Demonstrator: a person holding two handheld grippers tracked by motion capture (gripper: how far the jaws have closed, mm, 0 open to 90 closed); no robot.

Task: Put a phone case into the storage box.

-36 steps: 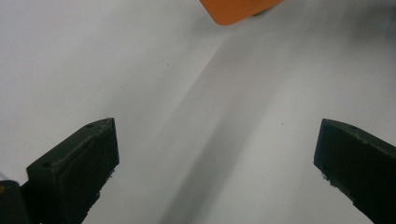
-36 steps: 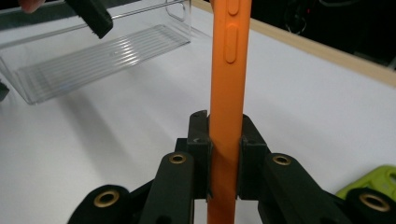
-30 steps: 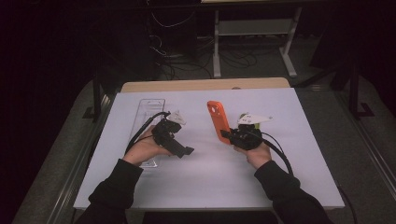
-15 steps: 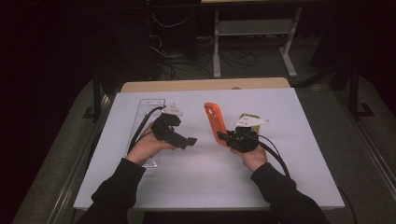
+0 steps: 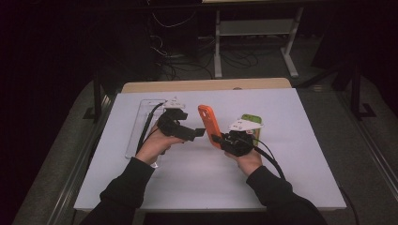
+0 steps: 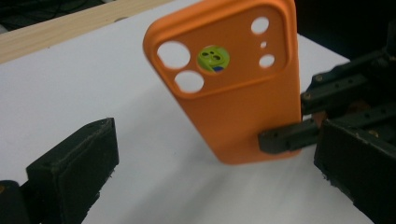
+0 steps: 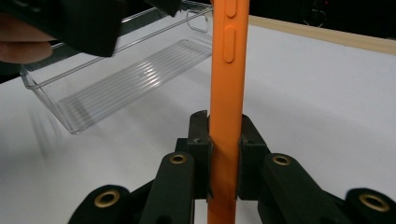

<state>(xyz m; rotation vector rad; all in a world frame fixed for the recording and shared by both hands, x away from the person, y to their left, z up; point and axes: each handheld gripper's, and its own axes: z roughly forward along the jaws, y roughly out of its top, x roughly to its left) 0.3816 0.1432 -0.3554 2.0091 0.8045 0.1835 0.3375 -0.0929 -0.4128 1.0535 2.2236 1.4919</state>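
We see the left gripper [image 5: 199, 132] has moved right, fingers spread beside the orange phone case [image 5: 209, 125], which the right gripper [image 5: 217, 138] clamps upright above the desk [image 5: 291, 154]; a clear tray [image 5: 141, 127] lies far left.

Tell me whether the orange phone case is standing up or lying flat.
Standing up. The phone case rises on end above the table, with the right gripper jaws clamped on its lower end.

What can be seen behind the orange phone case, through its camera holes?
In the left gripper view, one hole of the orange phone case shows a green object behind it; the other holes show the white table. The case covers the rest of the object.
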